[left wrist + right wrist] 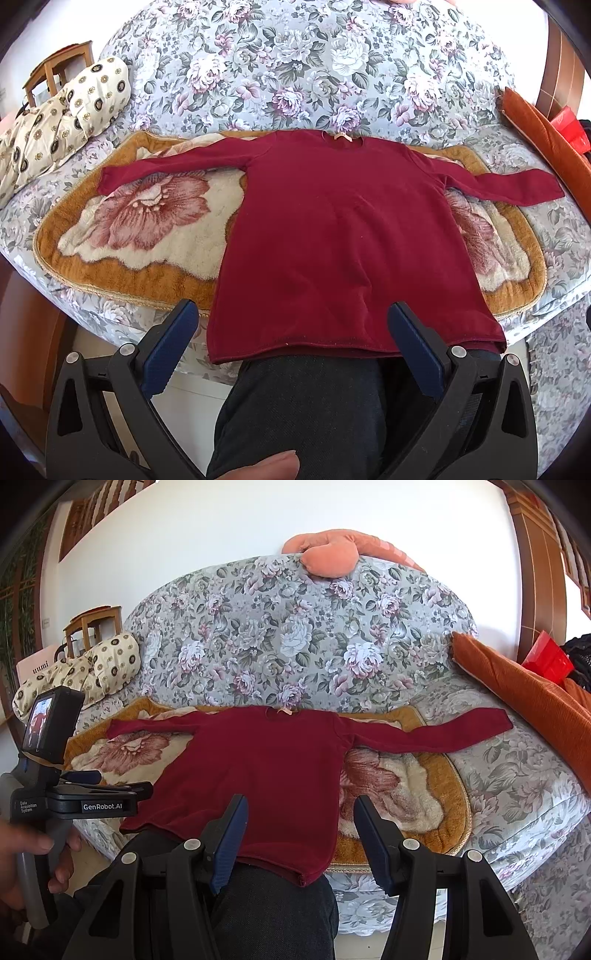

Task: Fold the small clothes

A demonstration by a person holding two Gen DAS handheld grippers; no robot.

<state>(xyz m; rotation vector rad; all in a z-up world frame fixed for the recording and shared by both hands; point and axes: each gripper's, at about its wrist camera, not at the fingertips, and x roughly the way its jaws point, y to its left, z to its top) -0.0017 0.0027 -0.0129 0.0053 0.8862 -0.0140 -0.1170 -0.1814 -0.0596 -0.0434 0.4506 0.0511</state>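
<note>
A dark red long-sleeved knit shirt [332, 236] lies flat, sleeves spread, on a plush flower-patterned mat [147, 236] on the floral sofa [295, 66]. The left gripper [291, 332] and the right gripper [301, 827] hover near its hem, jaws apart, holding nothing.

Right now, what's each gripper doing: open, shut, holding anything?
Left gripper: open, holding nothing, poised at the hem of the red shirt.
Right gripper: open, holding nothing, above the shirt's hem.

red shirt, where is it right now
The red shirt lies flat, sleeves spread, on the flowered mat on the floral sofa, collar toward the backrest, hem over the seat's front edge, centred in both wrist views.
</note>
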